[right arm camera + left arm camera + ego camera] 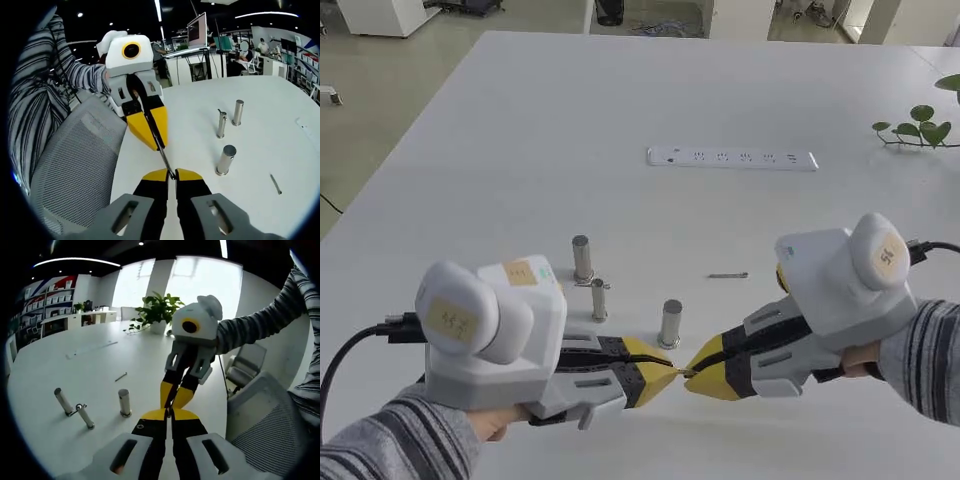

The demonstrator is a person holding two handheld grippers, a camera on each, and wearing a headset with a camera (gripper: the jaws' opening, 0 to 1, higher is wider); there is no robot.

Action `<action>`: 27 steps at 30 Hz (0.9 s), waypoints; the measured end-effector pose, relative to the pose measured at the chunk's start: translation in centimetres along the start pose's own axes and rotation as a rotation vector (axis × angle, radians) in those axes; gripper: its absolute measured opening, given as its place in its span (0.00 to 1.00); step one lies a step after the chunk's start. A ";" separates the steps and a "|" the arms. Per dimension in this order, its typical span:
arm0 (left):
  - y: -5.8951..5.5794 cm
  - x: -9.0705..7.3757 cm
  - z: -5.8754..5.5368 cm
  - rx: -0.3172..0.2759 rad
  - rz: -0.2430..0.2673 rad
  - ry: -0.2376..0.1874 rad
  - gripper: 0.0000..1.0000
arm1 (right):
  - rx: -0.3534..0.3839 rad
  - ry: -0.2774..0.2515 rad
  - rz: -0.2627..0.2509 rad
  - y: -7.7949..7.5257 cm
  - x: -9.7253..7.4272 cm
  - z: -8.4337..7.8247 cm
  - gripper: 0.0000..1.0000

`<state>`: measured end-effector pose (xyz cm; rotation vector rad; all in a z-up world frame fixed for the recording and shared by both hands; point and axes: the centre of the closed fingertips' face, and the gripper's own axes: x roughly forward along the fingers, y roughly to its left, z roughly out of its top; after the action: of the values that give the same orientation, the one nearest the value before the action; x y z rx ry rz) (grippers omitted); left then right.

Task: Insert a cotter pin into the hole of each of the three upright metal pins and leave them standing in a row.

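On the white tabletop [720, 100], the left tool [668, 368] and the right tool [692, 378] meet tip to tip, both squeezed tight on one thin cotter pin [161, 147] in the air between them. Just behind stand the three metal pins [671, 322], the middle one already with a pin through it. I think one tool should let go only when the other holds tight, then slide the pin in slowly so nothing tips.

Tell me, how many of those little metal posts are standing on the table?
3. The far post stands at the back, the middle post just in front with a cotter pin through its top, the near post nearer and to the right. None looks hidden.
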<state>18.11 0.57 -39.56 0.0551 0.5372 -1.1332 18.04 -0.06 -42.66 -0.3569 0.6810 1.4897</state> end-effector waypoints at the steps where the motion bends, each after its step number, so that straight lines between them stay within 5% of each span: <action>1: 0.0 0.0 0.0 0.000 0.001 0.000 0.00 | -0.009 0.004 0.000 0.0 0.0 0.0 0.00; 20: 0.7 0.6 -0.6 0.029 0.053 0.024 0.03 | -0.229 0.136 -0.018 -0.2 -0.1 -0.8 0.00; 27: 1.7 0.7 -0.6 0.035 0.108 0.010 0.19 | -0.261 0.175 -0.049 -1.0 -0.4 -1.2 0.00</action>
<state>19.58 0.95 -40.77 0.1192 0.5173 -1.0372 18.85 -1.20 -43.50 -0.7058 0.6111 1.5150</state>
